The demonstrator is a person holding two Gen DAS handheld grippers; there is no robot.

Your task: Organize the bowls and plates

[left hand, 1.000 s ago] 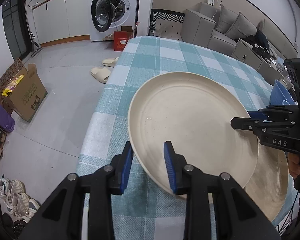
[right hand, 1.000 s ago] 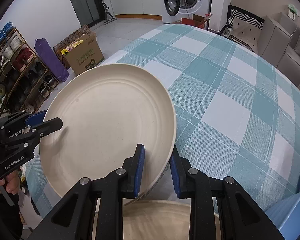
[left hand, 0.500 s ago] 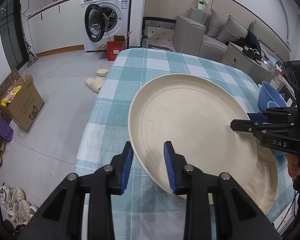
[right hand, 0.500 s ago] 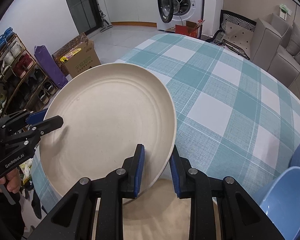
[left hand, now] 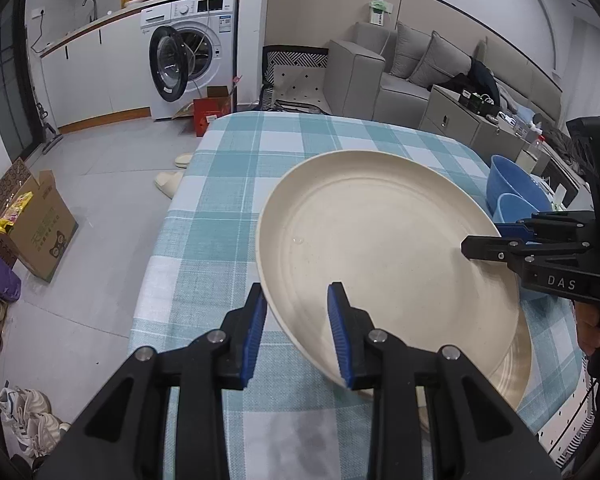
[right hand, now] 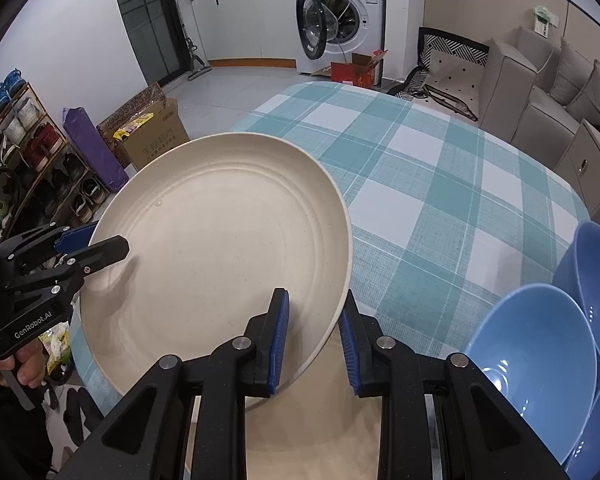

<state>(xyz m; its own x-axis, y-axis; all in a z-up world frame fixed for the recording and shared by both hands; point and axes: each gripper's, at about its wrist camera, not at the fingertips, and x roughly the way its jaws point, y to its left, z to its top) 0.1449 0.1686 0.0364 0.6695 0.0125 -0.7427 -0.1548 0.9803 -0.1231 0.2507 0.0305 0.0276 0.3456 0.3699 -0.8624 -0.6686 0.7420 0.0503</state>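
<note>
Plate [left hand: 380,248], large, round and cream, fills the middle of both views. Its surface is smooth and matte with faint dark specks. A raised rim curves up at the edge, and shallow concentric rings step down toward a flat centre. It is held in the air, tilted, above a table [left hand: 228,184] covered in a woven cloth of teal and white checks.

Two black grippers hold it from opposite sides. The left gripper [left hand: 296,330] is clamped on the near rim in its own view, with one blue ribbed pad on the upper face and the other below the edge. The right gripper [right hand: 312,336] grips the opposite rim the same way, one pad on top of the plate and one outside it. Each gripper also shows in the other's view, reaching in from the side.

Directly beneath the lifted plate lies a second plate [right hand: 320,432] of the same cream colour, resting on the cloth and mostly hidden.

Blue bowls [right hand: 540,368], deep, glossy and round-sided, sit close together on the cloth, just beside the lower plate on the right gripper's side.
</note>
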